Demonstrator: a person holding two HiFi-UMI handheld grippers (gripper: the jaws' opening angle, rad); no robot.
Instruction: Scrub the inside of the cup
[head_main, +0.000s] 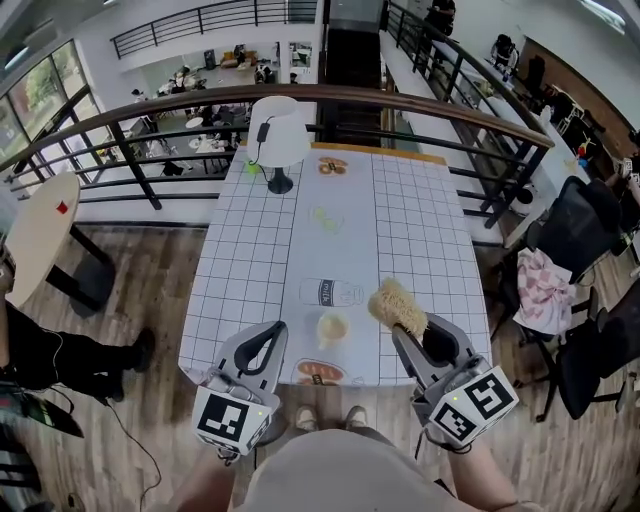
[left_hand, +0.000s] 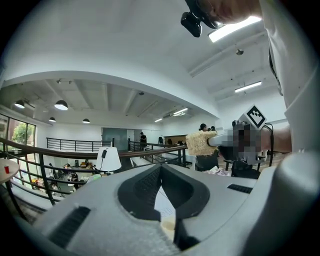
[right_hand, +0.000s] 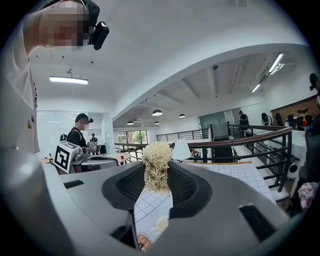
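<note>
**Head view.** The left gripper hangs with its jaws together and nothing in them. The right gripper is clamped on a fibrous scrubber that juts past its tips. The cup stands upright on the table, between the two grippers. It sits just left of the scrubber and lower, and neither gripper touches it.

**Left gripper view.** The jaws meet and are empty. The cup shows low in the gap beneath the tips, and the scrubber is up to the right.

**Right gripper view.** The pads pinch the scrubber by its narrow lower part, and its bushy head stands free beyond the tips. The cup lies below and ahead of the jaws.

**Likely hazards.**
- **Cup unheld:** pressing the scrubber in would probably slide or tip the cup unless the left gripper opens and steadies it first.
- **Soft scrubber:** its head may fold at the rim or work out of the pinch under twisting.
- **Offset approach:** an entry that is not centred could knock the rim sideways.
</note>
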